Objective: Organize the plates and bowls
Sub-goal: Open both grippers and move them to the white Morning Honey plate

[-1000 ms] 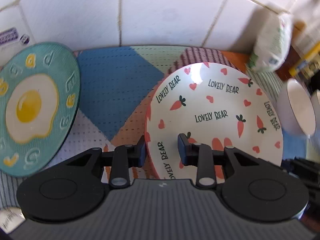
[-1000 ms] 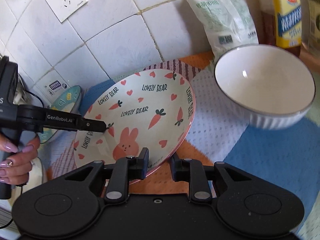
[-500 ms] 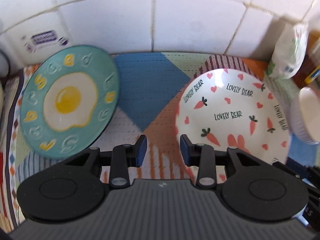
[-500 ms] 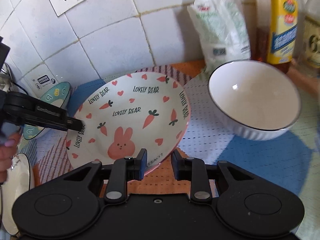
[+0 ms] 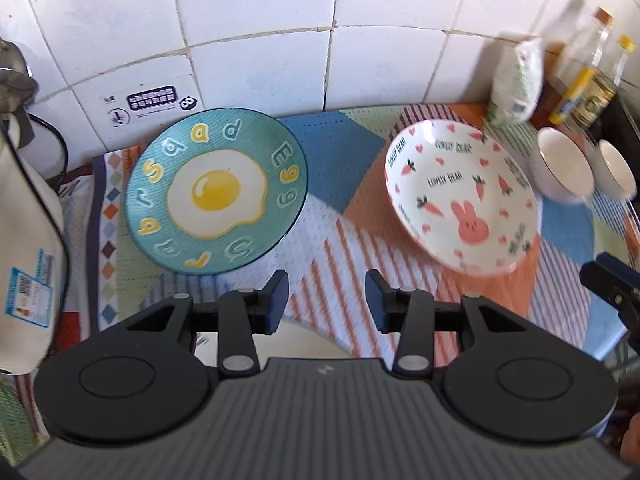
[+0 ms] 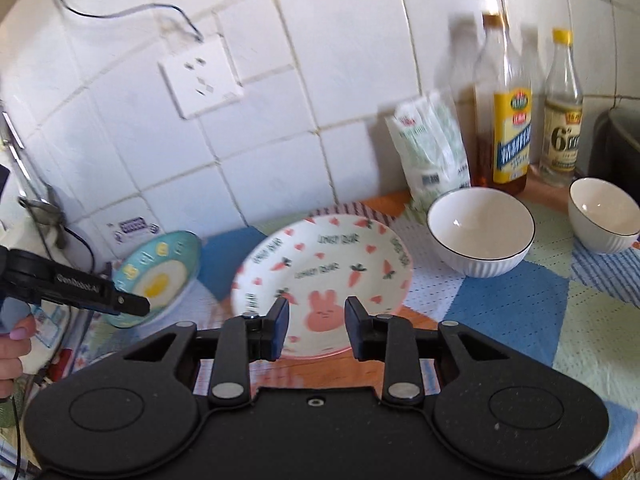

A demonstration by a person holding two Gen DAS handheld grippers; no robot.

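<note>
Since a second ago both grippers are seen lifted off the rabbit plate (image 5: 464, 196), whose rim is no longer between either pair of jaws. The left gripper (image 5: 327, 300) is held above the patterned mat (image 5: 336, 152), its jaws opening with nothing between them. The right gripper (image 6: 317, 322) is likewise empty, jaws opening. The rabbit plate is found ahead and to the right of the left gripper, flat on the mat; the egg plate (image 5: 216, 190) lies ahead-left. Two white bowls (image 6: 480, 228) (beside bottles) are set beyond the right gripper, to its right.
</note>
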